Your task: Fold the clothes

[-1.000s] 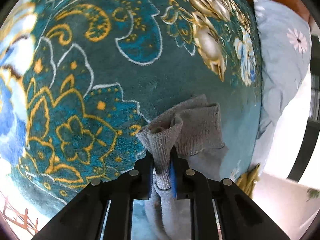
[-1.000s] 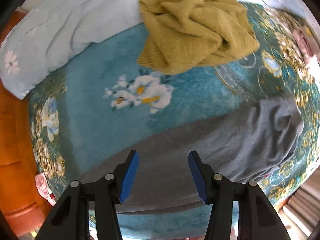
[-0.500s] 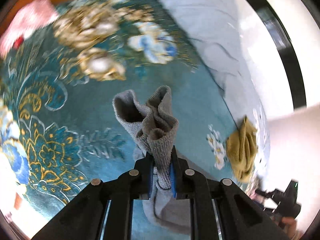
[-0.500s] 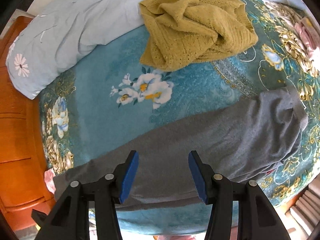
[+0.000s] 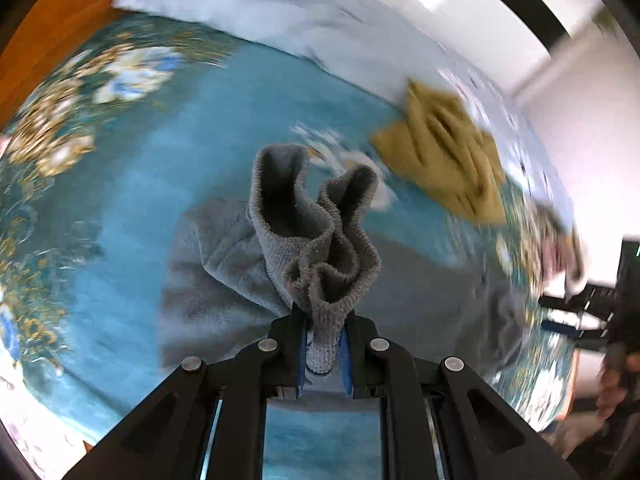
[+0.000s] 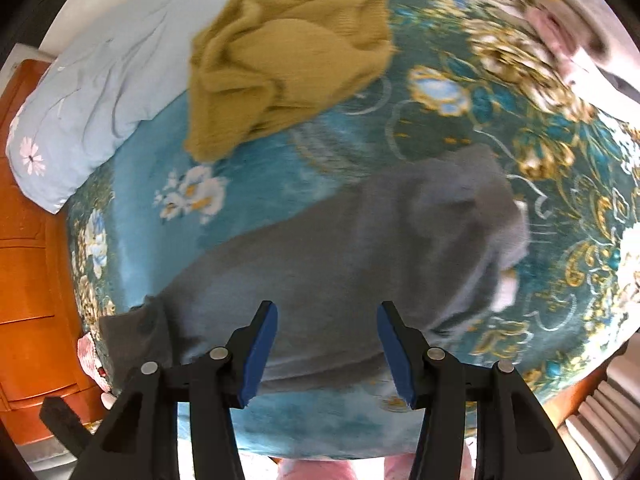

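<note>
A grey knit garment (image 6: pixel 352 256) lies stretched across the teal floral bedspread (image 6: pixel 304 176). In the left wrist view my left gripper (image 5: pixel 323 340) is shut on its ribbed cuff (image 5: pixel 316 232), which bunches upward above the jaws while the rest of the grey garment (image 5: pixel 224 280) trails on the bed below. My right gripper (image 6: pixel 326 354) hangs open over the near edge of the grey cloth, nothing between its blue pads (image 6: pixel 260 352). A crumpled mustard sweater (image 6: pixel 288 76) sits farther back on the bed.
A pale blue pillow (image 6: pixel 92 104) with daisy print lies along the far left. An orange wooden headboard (image 6: pixel 28 272) borders the bed's left side. Pink clothing (image 6: pixel 560 28) rests at the far right corner. The mustard sweater (image 5: pixel 444 160) and a person's hand (image 5: pixel 616 372) show in the left wrist view.
My left gripper has swung right with the grey cuff still pinched, bringing the mustard sweater into view. The right gripper has shifted right along the grey garment and stayed open.
</note>
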The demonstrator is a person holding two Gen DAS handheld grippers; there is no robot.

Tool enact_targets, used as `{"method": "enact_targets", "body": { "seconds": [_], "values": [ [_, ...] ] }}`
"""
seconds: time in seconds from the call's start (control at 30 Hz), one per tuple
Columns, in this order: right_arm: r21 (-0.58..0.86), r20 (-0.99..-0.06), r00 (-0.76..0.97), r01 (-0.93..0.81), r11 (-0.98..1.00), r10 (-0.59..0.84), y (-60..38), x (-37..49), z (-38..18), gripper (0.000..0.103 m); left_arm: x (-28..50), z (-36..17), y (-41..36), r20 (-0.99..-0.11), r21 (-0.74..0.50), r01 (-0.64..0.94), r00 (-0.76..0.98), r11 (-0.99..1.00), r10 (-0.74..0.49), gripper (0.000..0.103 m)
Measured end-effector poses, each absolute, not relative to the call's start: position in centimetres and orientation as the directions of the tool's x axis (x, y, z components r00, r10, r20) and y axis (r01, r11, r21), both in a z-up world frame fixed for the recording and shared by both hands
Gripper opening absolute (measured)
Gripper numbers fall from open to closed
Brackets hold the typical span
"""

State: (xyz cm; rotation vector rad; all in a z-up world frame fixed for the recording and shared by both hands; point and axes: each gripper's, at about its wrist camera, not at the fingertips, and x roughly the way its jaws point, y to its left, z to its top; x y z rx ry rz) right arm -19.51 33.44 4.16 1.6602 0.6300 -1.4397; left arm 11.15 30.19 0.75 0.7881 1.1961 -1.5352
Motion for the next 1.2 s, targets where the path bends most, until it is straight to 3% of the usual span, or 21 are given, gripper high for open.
{"method": "enact_targets", "body": {
  "seconds": [0.2, 0.3, 0.37, 0.4, 0.67, 0.77, 0.9, 1.07, 1.2],
  "values": [
    [0.249, -0.969, 0.208, 0.813, -0.527, -0.136, 35.1, -22.3, 4.3, 0.056, 6.0, -3.4, 30.5, -0.961, -0.198, 0.976, -0.211, -0.087, -0.180, 0.014],
    [0.232, -0.973, 0.194, 0.831, -0.505, -0.127, 35.0, -21.9, 4.4, 0.056, 5.7, -4.2, 30.4, -0.967, -0.199, 0.977, -0.209, -0.081, -0.144, 0.023],
    [0.217, -0.976, 0.185, 0.845, -0.488, -0.115, 34.4, -20.7, 4.3, 0.056, 6.2, -3.9, 30.5, -0.957, -0.243, 0.967, -0.251, -0.075, -0.148, 0.041],
    [0.213, -0.977, 0.183, 0.851, -0.480, -0.109, 34.0, -19.9, 4.2, 0.056, 6.5, -3.7, 30.6, -0.949, -0.265, 0.961, -0.274, -0.076, -0.154, 0.043],
    [0.210, -0.978, 0.194, 0.885, -0.417, -0.080, 29.2, -11.2, 3.5, 0.056, 16.3, -3.3, 31.8, -0.908, -0.350, 0.936, -0.331, 0.028, -0.257, 0.045],
    [0.224, -0.974, 0.218, 0.885, -0.408, -0.062, 28.3, -7.4, 1.6, 0.056, 21.2, -5.2, 31.5, -0.921, -0.325, 0.939, -0.288, 0.110, -0.262, 0.045],
    [0.238, -0.969, 0.244, 0.893, -0.382, -0.034, 26.9, -2.4, -1.2, 0.057, 26.0, -8.0, 31.4, -0.909, -0.382, 0.903, -0.330, 0.195, -0.254, 0.045],
    [0.201, -0.976, 0.217, 0.926, -0.320, 0.014, 25.9, 1.5, -4.9, 0.057, 27.6, -10.4, 31.7, -0.862, -0.489, 0.850, -0.437, 0.194, -0.257, 0.046],
    [0.133, -0.987, 0.156, 0.937, -0.322, 0.048, 25.5, 1.6, -7.1, 0.058, 26.5, -11.6, 31.2, -0.836, -0.531, 0.836, -0.490, 0.140, -0.245, 0.053]
  ]
}}
